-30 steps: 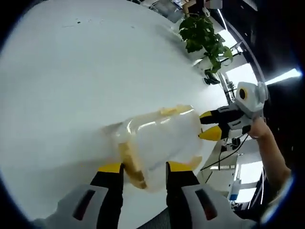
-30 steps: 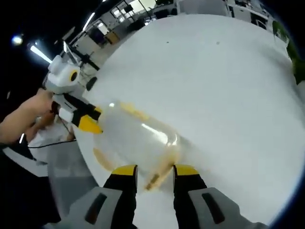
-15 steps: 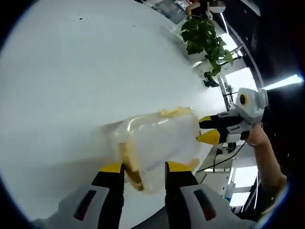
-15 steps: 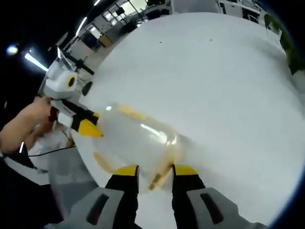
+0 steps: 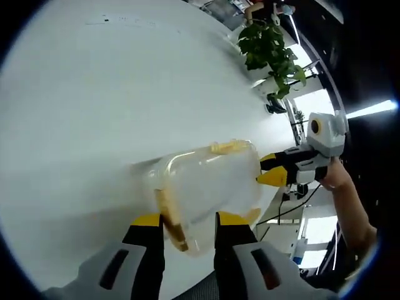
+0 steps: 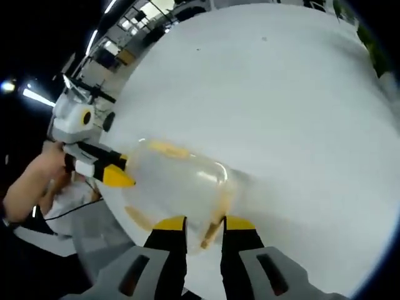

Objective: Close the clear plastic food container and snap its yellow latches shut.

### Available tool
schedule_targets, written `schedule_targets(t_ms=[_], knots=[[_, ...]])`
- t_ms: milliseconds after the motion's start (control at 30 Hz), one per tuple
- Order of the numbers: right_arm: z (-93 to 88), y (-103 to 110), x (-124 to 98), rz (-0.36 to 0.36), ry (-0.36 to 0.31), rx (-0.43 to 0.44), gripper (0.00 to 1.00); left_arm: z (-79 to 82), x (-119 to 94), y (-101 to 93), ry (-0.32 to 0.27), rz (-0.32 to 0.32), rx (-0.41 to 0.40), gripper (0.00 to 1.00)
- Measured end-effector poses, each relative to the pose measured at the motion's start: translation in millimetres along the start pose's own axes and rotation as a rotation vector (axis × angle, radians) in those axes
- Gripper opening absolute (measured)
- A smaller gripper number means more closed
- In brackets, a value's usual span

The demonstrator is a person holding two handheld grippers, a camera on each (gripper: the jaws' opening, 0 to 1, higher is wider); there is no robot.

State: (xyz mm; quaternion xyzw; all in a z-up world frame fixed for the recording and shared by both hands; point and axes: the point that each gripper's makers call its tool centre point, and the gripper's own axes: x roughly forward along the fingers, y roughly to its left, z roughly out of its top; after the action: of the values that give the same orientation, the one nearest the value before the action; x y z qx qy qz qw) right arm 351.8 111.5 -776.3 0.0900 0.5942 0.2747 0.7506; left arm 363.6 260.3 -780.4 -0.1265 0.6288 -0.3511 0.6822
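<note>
The clear plastic container (image 5: 209,181) lies with its lid on at the edge of the white table (image 5: 94,94). My left gripper (image 5: 189,220) has its yellow-tipped jaws pressed on the yellow latch (image 5: 170,217) at the container's near end. At the far end the right gripper (image 5: 272,170) touches the container. In the right gripper view the container (image 6: 178,184) lies the other way round. There my right gripper (image 6: 205,223) pinches a yellow latch (image 6: 212,229), and the left gripper (image 6: 119,170) meets the opposite end. More yellow latches (image 5: 230,147) sit along the sides.
A potted green plant (image 5: 270,49) stands on the table's far side. A person's hand (image 5: 340,182) holds the right gripper past the table edge, with cables and floor below. Another hand (image 6: 37,184) holds the left gripper. The wide white tabletop (image 6: 287,100) stretches beyond the container.
Both pairs of jaws have narrowed slightly on the end latches. The views have shifted a little; the container stays at the table edge.
</note>
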Motion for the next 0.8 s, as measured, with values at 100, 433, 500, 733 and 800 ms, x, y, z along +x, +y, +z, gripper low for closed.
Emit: schedule_targets(t_ms=[100,433,500,733,800], knots=[[-2.2,0,0,0.006,-0.004,0.012,0.19,0.6,0,2.9,-0.002,0.004,-0.004,0.29],[-4.1,3,-3,0.039,-0.074,0.024,0.21,5.3,1,3.6,-0.009,0.013,0.033,0.33],[-3.6,3,-4,0.037,-0.086,0.024,0.22,4.1,2,1.5,-0.007,0.016,0.061,0.34],[-2.6,4,-7,0.038,-0.127,-0.052,0.21,-1.4,2,-5.6,-0.007,0.029,0.079,0.39],[-2.2,5,-8,0.042,-0.132,-0.052,0.21,-1.6,2,-11.6,-0.017,0.024,0.101,0.43]])
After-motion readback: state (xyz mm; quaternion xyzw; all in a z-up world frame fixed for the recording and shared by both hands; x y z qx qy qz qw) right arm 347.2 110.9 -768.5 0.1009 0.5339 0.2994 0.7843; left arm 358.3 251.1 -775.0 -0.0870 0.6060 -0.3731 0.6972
